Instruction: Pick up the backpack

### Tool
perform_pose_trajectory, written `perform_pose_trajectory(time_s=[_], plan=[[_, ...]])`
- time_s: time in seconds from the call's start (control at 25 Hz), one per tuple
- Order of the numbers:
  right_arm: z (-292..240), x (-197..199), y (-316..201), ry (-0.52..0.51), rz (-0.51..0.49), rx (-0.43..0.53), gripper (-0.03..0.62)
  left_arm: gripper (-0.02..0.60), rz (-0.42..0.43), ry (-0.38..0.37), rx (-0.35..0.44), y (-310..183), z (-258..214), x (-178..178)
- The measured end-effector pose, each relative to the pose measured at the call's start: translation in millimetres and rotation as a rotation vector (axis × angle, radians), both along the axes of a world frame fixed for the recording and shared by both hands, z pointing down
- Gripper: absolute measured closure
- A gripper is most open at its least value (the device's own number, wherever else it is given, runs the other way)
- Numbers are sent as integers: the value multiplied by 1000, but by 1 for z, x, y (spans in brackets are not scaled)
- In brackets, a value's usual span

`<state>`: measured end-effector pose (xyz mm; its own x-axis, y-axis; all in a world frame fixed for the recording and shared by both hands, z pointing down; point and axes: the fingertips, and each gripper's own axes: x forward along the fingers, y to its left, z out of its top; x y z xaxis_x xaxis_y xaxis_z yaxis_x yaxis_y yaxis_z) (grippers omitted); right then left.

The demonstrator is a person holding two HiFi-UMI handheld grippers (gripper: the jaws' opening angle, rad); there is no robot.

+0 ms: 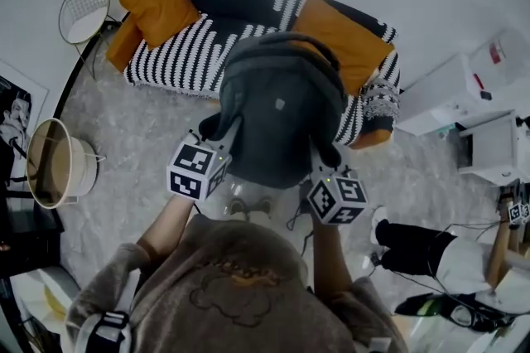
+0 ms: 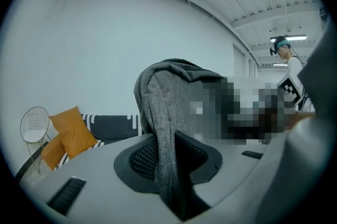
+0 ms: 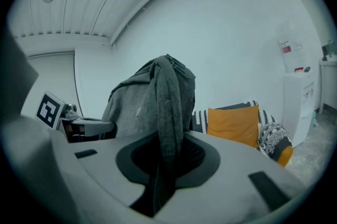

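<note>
A dark grey backpack (image 1: pixel 277 107) hangs in the air in front of the sofa, held between my two grippers. At its lower left my left gripper (image 1: pixel 224 140) is shut on one grey shoulder strap (image 2: pixel 160 128), which runs up from between the jaws to the bag's top (image 2: pixel 179 68). My right gripper (image 1: pixel 320 157) grips the other strap (image 3: pixel 168 107) at the bag's lower right, and that strap is pinched in its jaws too (image 3: pixel 164 162). The bag's body (image 3: pixel 131 104) hangs to the left in the right gripper view. The fingertips are hidden behind the bag in the head view.
A black-and-white striped sofa (image 1: pixel 195 53) with orange cushions (image 1: pixel 157 2) stands behind the bag. A wire side table (image 1: pixel 84 10) and a round basket (image 1: pixel 56 162) are at the left. White cabinets (image 1: pixel 464 99) stand at the right, with a person's legs (image 1: pixel 422 248) and cables near them.
</note>
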<state>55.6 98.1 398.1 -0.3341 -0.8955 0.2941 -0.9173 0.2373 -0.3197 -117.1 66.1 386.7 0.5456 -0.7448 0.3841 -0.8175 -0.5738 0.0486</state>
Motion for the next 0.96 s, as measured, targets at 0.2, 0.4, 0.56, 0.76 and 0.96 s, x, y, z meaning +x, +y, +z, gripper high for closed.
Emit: perform_pose_trajectory(time_s=[0.2, 0.4, 0.56, 0.76, 0.96], plan=[[-11, -4, 26, 7, -1, 8, 539, 492, 2, 5, 5, 27, -10, -4], [-24, -2, 52, 7, 10, 14, 539, 494, 5, 6, 11, 52, -23, -2], [-23, 1, 49, 4, 15, 13, 539, 494, 11, 3, 12, 48, -23, 1], [-10, 15, 37, -8, 8, 6, 539, 492, 10, -14, 9, 37, -10, 16], [-9, 21, 35, -10, 12, -1, 539, 492, 13, -16, -3, 35, -9, 23]])
